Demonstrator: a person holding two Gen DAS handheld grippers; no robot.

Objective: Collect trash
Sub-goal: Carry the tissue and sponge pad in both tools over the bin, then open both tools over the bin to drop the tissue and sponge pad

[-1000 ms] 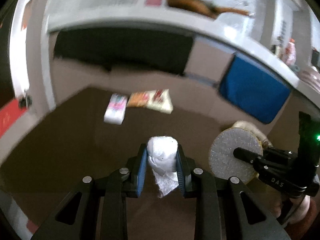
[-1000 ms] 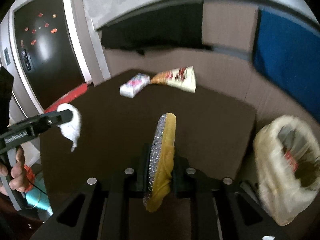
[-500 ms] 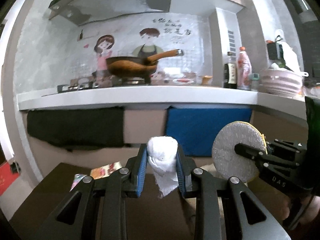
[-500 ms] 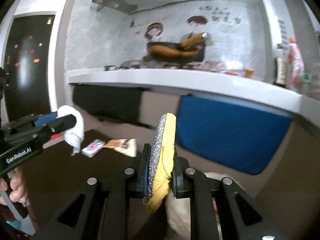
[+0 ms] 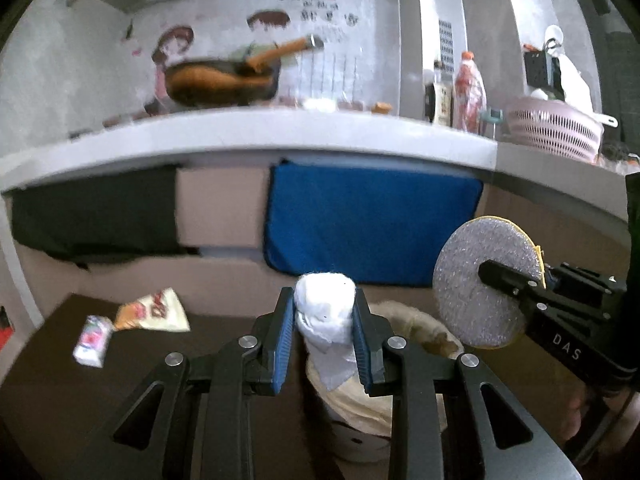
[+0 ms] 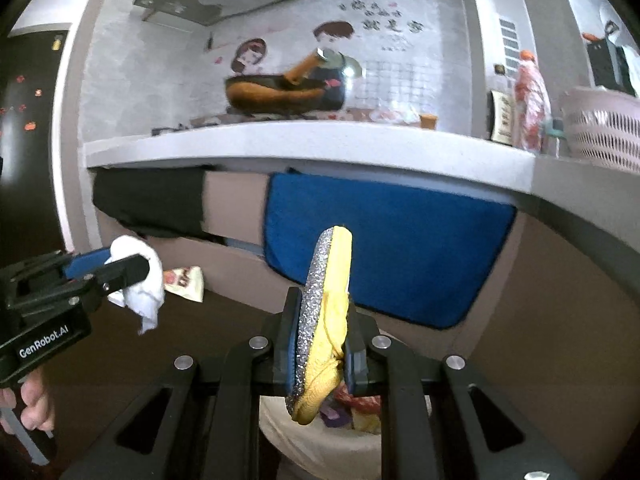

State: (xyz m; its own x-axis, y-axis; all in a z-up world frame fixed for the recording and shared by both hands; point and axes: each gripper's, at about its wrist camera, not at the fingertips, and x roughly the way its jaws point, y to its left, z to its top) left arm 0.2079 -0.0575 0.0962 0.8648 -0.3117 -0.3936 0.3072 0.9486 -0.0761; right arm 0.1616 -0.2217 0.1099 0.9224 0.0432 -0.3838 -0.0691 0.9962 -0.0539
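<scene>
The left gripper (image 5: 324, 334) squeezes a crumpled white paper tissue (image 5: 326, 320) between its blue pads (image 5: 283, 346). A loose end of the tissue hangs down below the pads. The tissue is up in the air, above a round bin lined with a pale plastic bag (image 5: 416, 328). The bin stands at the right edge of the dark brown table (image 5: 60, 400).

The right gripper (image 6: 322, 350) is clamped tight on a round scrub pad with a glittery silver face and a yellow back (image 6: 326, 312). The pad stands on its edge, thin side up. Its lower end hangs over the open bin (image 6: 320, 440), where some colourful scraps lie inside. In the left view the same pad (image 5: 480, 284) shows its round silver face, off to the right of the tissue.

Two things lie on the far left part of the table. One is a small white packet with pink print (image 5: 93, 340). Just beside it is a flat snack bag, orange and cream (image 5: 154, 312).

Behind the table is a white counter (image 5: 280, 136), with a blue cloth (image 5: 372, 224) hanging under it. A pink plastic basket (image 5: 556, 128) sits on the counter at the right. A person's fingers (image 6: 34, 406) show at the bottom left of the right view, holding the left gripper's handle.
</scene>
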